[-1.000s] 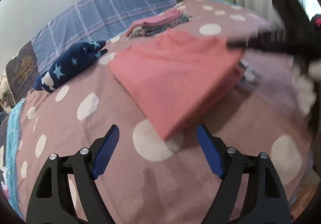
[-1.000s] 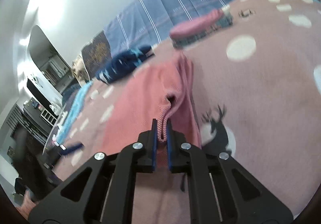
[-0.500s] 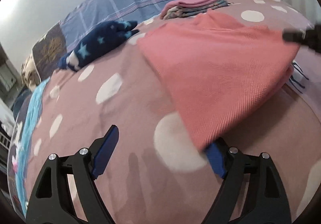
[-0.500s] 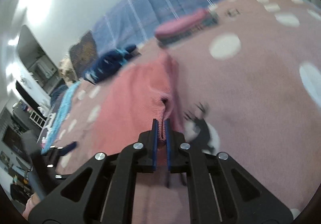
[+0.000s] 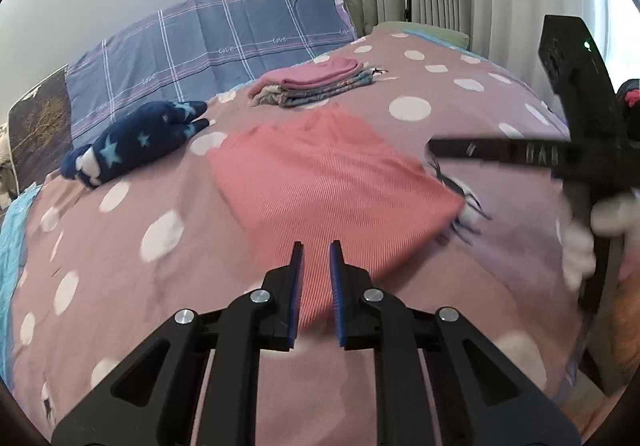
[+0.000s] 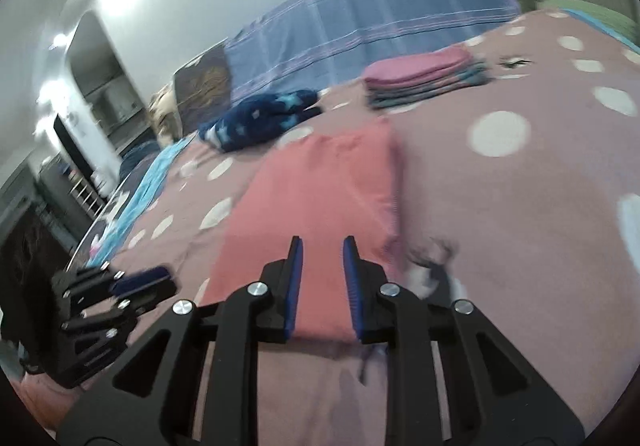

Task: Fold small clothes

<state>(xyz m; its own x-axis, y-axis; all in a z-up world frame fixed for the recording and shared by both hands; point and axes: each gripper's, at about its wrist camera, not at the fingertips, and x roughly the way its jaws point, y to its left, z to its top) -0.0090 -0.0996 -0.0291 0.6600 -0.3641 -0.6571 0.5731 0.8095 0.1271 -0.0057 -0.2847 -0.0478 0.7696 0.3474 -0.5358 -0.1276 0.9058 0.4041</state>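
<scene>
At the far left of my left view a dark cushion leans by the wall, with a blue checked pillow beside it. In front of them a navy star-print garment lies crumpled on the bed, whose cover is mauve with white dots.

My left hand-held gripper sits low over the near corner of the pink cloth. Its blue pads are close together with a narrow gap between them, and the pink corner shows in that gap; I cannot tell whether the pads actually pinch it. The cloth lies folded flat in the middle of the bed, well apart from the star garment. Behind it, near the pillow, is a stack of folded clothes with a pink piece on top. A deer print on the cover shows just beside the cloth's right corner.

At the right of that view my right hand-held gripper reaches in sideways, blurred, above the cloth's right edge.

From my right view, the left hand-held gripper is at the lower left, blurred. The right hand-held gripper has its pads parted and released, straddling the near edge of the pink cloth, nothing clamped. The stack sits farther back to the right.
</scene>
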